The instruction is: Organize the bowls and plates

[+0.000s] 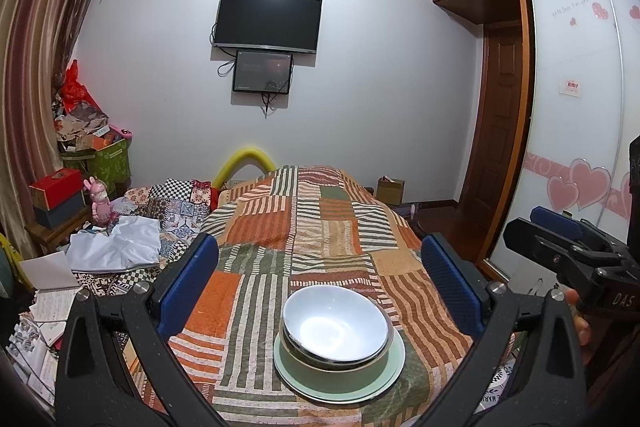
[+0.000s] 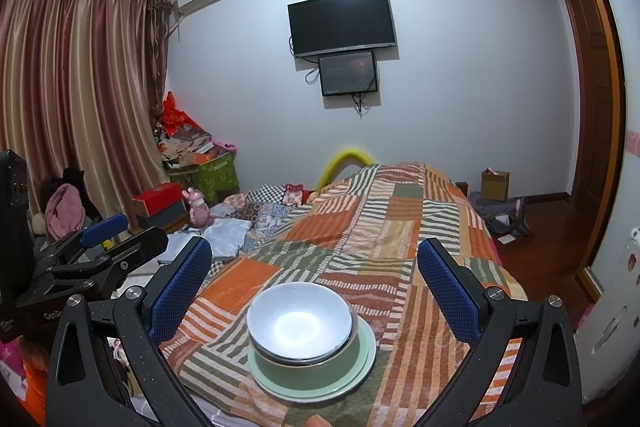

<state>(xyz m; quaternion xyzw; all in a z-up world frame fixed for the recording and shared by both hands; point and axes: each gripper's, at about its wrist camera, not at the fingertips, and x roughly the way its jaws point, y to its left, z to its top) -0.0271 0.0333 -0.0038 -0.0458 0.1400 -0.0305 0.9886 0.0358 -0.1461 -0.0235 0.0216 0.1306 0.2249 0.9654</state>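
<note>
Stacked dishes on the bed, both tools released and empty.

A white bowl point(image 1: 335, 325) sits nested in a green bowl point(image 1: 332, 359), and both rest on a pale green plate point(image 1: 384, 383) lying on the patchwork bedspread point(image 1: 304, 227). In the left wrist view, the stack lies below and just ahead of the left tool point(image 1: 318, 281), between its spread blue pads, nearer the right finger. In the right wrist view, the same stack sits low between the parted fingers of the right tool point(image 2: 314, 281), slightly toward the left finger. Neither tool touches the dishes. The two tools are held side by side.
</note>
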